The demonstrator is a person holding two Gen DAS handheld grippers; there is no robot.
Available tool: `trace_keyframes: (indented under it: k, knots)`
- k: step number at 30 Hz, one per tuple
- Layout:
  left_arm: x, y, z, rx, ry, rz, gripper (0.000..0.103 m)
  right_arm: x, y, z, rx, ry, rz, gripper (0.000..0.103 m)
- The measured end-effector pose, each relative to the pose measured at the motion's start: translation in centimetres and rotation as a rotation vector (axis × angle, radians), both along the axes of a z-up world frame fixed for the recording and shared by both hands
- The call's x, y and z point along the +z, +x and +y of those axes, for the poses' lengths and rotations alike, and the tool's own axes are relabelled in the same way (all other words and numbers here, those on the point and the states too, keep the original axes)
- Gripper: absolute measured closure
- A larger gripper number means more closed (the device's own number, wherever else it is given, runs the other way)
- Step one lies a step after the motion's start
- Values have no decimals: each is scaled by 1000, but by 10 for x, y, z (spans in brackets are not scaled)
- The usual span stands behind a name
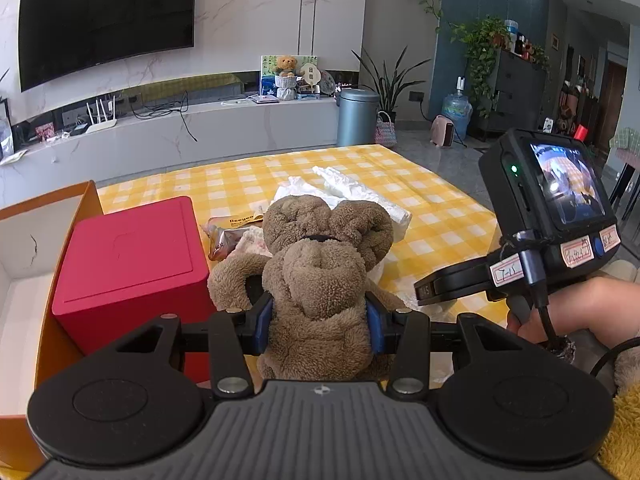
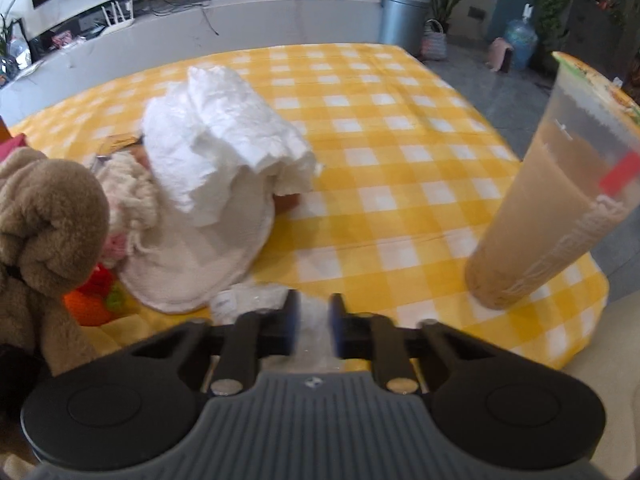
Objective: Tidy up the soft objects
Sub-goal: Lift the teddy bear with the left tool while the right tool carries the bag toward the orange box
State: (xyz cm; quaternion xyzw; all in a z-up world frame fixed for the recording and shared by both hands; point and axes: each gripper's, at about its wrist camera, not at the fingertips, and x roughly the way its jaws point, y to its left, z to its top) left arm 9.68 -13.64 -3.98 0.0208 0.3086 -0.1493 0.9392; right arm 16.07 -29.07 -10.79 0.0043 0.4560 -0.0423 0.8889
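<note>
You can read little here. On the yellow snack wrapper (image 1: 240, 220) lying behind the plush toy, the dark letters "Deeyee" show, and the rest of the word is cut off. On the right gripper's handle, a white red-edged sticker (image 1: 505, 269) carries handwriting that looks like "7-15". 2 more handwritten stickers (image 1: 577, 254) sit under its camera screen, but their writing is too small to make out.

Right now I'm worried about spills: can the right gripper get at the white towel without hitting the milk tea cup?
Probably yes: white towel lies ahead-left of right gripper, milk tea cup far right.
</note>
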Motion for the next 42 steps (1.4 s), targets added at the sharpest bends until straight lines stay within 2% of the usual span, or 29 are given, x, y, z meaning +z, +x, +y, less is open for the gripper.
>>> trace_keyframes:
  k: [1, 4, 16, 22, 24, 26, 27, 28, 30, 33, 35, 36, 37, 39, 40, 42]
  knots:
    - [0, 1, 2, 4, -7, 4, 51, 0, -1, 0, -4, -5, -2, 99]
    - [1, 2, 5, 10, -30, 15, 51, 2, -3, -6, -17, 31, -15, 103]
    - [9, -8, 7, 11, -46, -16, 51, 21, -28, -36, -57, 285, -122, 103]
    - [19, -21, 18, 26, -83, -32, 51, 34, -44, -40, -26, 401, -175, 103]
    - [23, -25, 23, 24, -90, -41, 51, 38, -47, -35, -14, 371, -178, 100]
    - [25, -28, 28, 26, -98, -43, 51, 36, -46, -26, -52, 261, -140, 84]
    - [26, -28, 29, 32, -103, -37, 51, 32, -44, -23, -81, 209, -113, 60]
    - [27, -28, 31, 35, -108, -28, 51, 28, -42, -19, -101, 178, -91, 48]
    - [30, -29, 35, 18, -133, -27, 51, 20, -37, -16, -109, 155, -48, 45]
    - [34, -29, 41, 9, -179, -30, 51, 6, -27, -11, -103, 181, 27, 35]
    - [35, -27, 44, 1, -208, -26, 51, -8, -16, -4, -97, 180, 108, 31]
    - [35, -27, 45, -8, -219, -25, 51, -16, -11, 2, -96, 141, 161, 31]
    - [35, -26, 47, -12, -230, -25, 51, -24, -6, 8, -94, 98, 208, 32]
    - [35, -25, 49, -7, -242, -22, 51, -33, -1, 15, -78, 75, 244, 37]
    - [34, -24, 50, -2, -241, -20, 51, -32, -1, 17, -68, 63, 229, 47]
    - [34, -25, 50, 6, -234, -18, 51, -28, -4, 17, -59, 85, 198, 51]
